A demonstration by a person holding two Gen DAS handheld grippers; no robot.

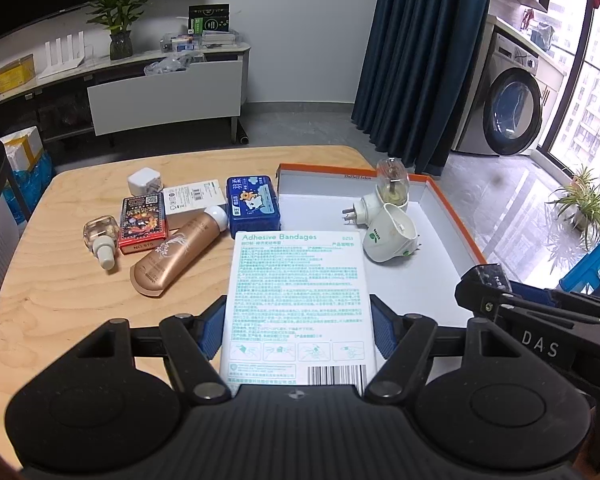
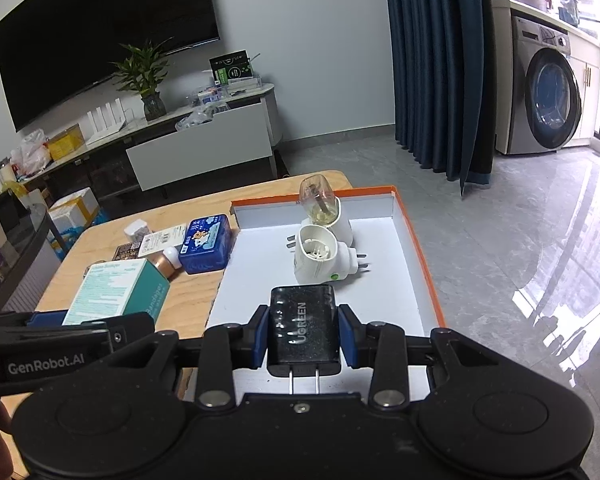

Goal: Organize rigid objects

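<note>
Bandage box, low centre of frame over the worktop, is light thin card w/ slick faces (crushes easily); left claw pinches its long sides. Black charger, dense & rigid, is clamped by the right claw at its flanks, prongs toward camera, above the orange-rimmed tray.

- Left tool — angled downward, blue pads clamped on the bandage box.
- Right tool — angled downward, pads gripping the black charger.
</note>
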